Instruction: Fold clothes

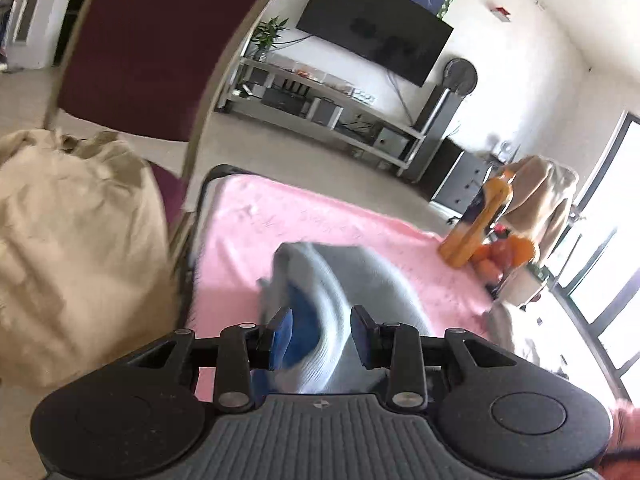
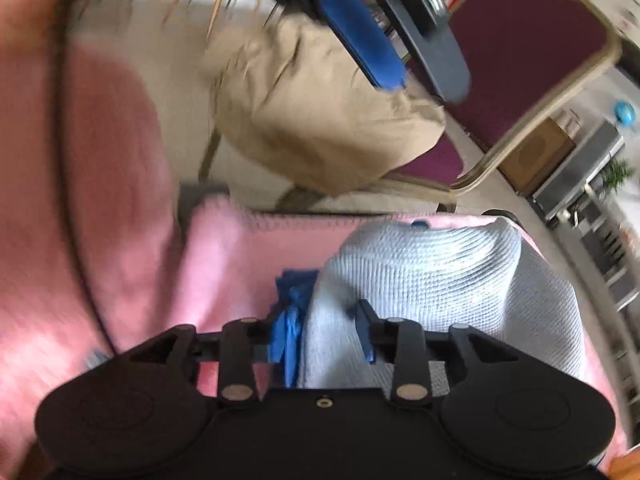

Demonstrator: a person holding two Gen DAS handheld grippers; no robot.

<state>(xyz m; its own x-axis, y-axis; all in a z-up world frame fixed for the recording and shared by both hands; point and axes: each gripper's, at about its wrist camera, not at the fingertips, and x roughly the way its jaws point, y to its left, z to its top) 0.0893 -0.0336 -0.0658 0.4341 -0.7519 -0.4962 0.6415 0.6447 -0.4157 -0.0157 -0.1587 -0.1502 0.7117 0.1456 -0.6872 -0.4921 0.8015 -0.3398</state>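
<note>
A light grey-blue knitted garment (image 1: 360,280) (image 2: 440,264) with a darker blue inner part (image 2: 294,292) lies humped on a pink blanket (image 1: 280,224) (image 2: 240,248) that covers the table. My right gripper (image 2: 323,334) is low at the garment's near end, open, and the knit fills the gap between its fingers. My left gripper (image 1: 322,332) is raised above the table, open and holding nothing. The garment shows through its gap, blurred. In the right wrist view its blue finger pad (image 2: 360,28) hangs high in front of the chair.
A maroon chair (image 1: 152,40) (image 2: 520,60) stands beside the table with a beige garment (image 1: 72,240) (image 2: 320,128) heaped on its seat. A person's pink fuzzy sleeve (image 2: 100,160) fills the left. An orange object (image 1: 480,220) sits at the blanket's far corner. A TV (image 1: 372,24) hangs over a shelf unit (image 1: 320,100).
</note>
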